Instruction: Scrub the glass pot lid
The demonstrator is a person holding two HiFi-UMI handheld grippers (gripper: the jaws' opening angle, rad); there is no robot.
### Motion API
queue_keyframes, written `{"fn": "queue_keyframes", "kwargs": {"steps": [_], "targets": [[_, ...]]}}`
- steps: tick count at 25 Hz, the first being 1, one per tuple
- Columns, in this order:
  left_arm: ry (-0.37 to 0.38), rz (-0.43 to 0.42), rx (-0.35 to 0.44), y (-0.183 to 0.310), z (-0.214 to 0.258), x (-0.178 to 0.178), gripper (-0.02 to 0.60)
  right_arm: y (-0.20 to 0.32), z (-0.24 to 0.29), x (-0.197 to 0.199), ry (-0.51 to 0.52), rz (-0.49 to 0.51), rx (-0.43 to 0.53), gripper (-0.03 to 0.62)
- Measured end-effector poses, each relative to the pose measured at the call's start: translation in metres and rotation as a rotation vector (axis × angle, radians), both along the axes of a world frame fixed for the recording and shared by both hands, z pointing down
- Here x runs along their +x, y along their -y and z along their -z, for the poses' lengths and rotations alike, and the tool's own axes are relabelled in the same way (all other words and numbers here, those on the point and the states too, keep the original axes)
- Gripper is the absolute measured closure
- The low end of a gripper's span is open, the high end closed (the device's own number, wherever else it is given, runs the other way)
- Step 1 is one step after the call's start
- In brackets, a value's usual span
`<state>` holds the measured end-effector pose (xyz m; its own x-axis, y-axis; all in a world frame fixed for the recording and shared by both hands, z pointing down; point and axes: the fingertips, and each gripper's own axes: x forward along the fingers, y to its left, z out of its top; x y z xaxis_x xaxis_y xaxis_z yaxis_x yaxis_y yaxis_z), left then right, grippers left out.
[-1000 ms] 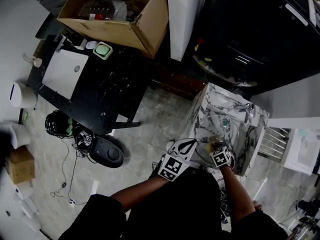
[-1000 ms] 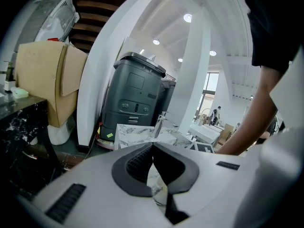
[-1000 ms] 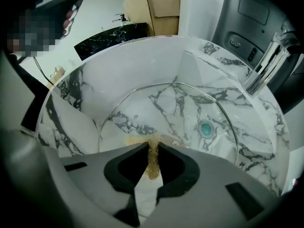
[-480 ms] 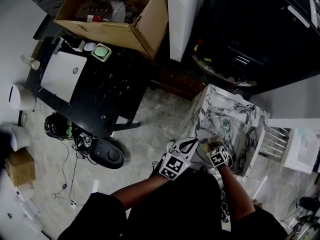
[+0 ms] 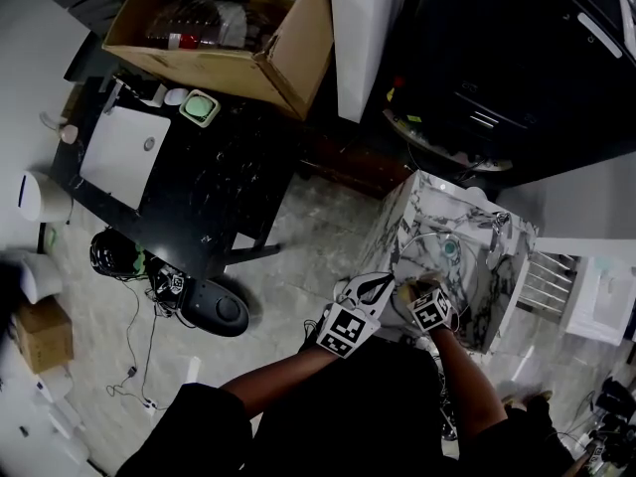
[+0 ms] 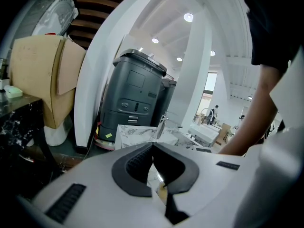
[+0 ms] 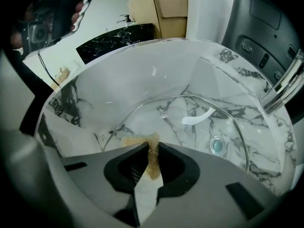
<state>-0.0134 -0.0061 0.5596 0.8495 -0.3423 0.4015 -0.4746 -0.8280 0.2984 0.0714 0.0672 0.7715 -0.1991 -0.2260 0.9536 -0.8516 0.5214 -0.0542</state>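
Glass pot lid (image 7: pixel 190 127), where is it?

>> Inside the marble sink (image 7: pixel 95 94), with its near rim toward the person. The drain (image 7: pixel 217 145) shows through the glass. Exact tilt unclear.

Hand-held gripper states?

>> Left hand-held gripper (image 6: pixel 153 148): jaws pinched together on the lid's thin rim, and a metal edge glints in the slit. Right hand-held gripper (image 7: pixel 152 148): jaws clamped on a yellow-brown scrub pad (image 7: pixel 152 161), and the pad's top touches the lid's near rim. In the head view both sit side by side at the sink's near edge.

Anything in the way?

>> A chrome faucet (image 7: pixel 285 82) leans over the sink's right side, apart from the lid. The sink walls close round the lid on every side. In the left gripper view the gripper's own body blocks the lower half, and the person's forearm fills the right.

Surroundings?

>> A dark grey machine (image 5: pixel 537 58) stands just behind the sink, with a white pillar (image 5: pixel 363 28) to its left. An open cardboard box (image 5: pixel 248 63) is at the far end of a black marble bench (image 5: pixel 199 187). The bench carries a white panel (image 5: pixel 119 147) and a small green-edged item (image 5: pixel 200 106). On the floor beside the bench are a black round device (image 5: pixel 219 311) and cables, well apart from the sink.
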Motion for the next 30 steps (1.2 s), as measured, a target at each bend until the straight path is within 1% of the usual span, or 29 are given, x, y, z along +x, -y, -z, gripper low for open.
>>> {"fn": "queue_keyframes", "kwargs": {"steps": [5,11,19,30], "targets": [[0.000,0.000,-0.005,0.005,-0.002,0.002,0.566,0.005,-0.006,0.000,0.001,0.001,-0.005,0.530],[-0.015,-0.007,-0.015,0.012,-0.001,0.006,0.566,0.022,-0.004,-0.004,0.020,-0.029,0.002,0.530],[0.006,-0.022,-0.021,0.013,-0.006,0.014,0.565,0.036,-0.009,-0.003,0.051,-0.070,0.020,0.530],[0.026,-0.028,-0.027,0.013,-0.009,0.024,0.566,0.048,-0.013,0.004,0.075,-0.096,0.035,0.530]]}}
